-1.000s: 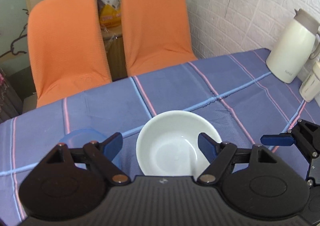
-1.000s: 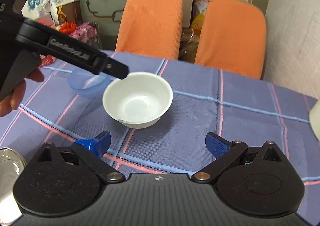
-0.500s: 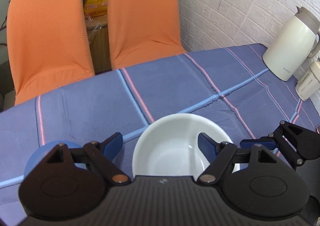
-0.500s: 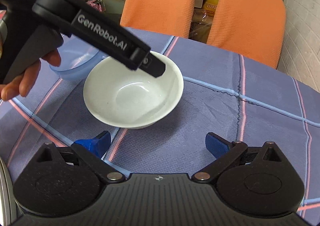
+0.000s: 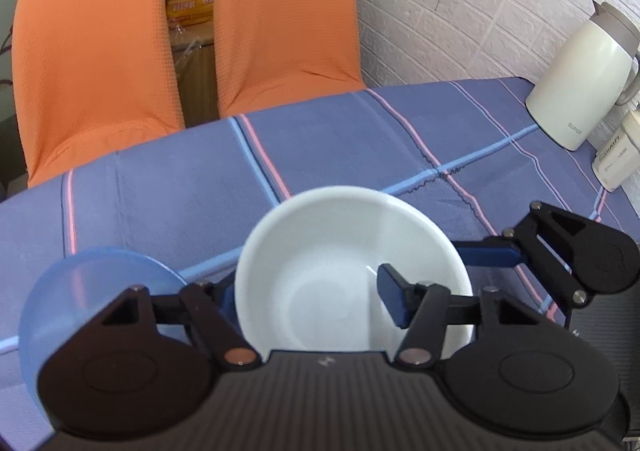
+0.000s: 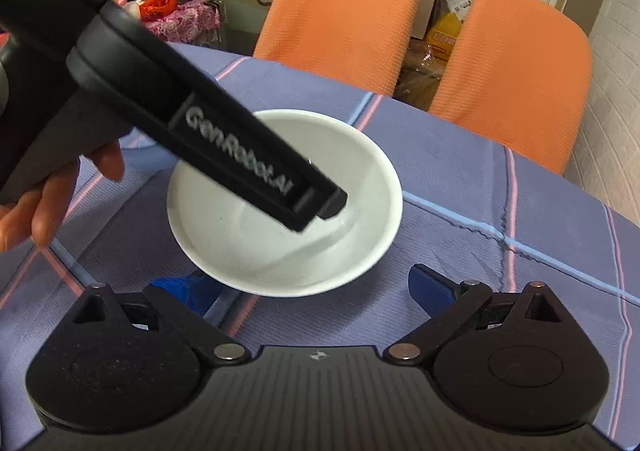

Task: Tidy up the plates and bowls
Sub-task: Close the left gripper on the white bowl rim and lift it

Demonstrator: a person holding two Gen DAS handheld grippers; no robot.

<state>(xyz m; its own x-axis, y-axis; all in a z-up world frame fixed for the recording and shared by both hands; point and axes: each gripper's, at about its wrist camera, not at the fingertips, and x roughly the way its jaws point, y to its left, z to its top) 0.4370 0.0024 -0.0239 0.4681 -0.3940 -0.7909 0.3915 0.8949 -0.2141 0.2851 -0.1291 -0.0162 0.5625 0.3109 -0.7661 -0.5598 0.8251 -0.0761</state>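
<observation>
A white bowl (image 5: pixel 344 275) (image 6: pixel 360 179) sits on the blue checked tablecloth. My left gripper (image 5: pixel 308 295) is open and straddles the bowl's left rim: its right finger (image 5: pixel 394 301) is inside the bowl, its left finger is outside and mostly hidden behind the rim. In the right wrist view the left gripper's body (image 6: pixel 240 155) reaches over the bowl. A translucent blue bowl (image 5: pixel 92 291) stands just left of the white one. My right gripper (image 6: pixel 308 287) is open and empty, at the bowl's near edge, its fingers (image 6: pixel 432 287) low over the cloth.
Two orange chairs (image 5: pixel 276 19) stand behind the table's far edge. A white thermos jug (image 5: pixel 580 79) and a small white container (image 5: pixel 614 163) stand at the right by the brick wall. The person's hand (image 6: pixel 44 203) holds the left gripper.
The left gripper has moved forward and down onto the white bowl, its right finger now inside the rim. The right gripper has come closer to the bowl.
</observation>
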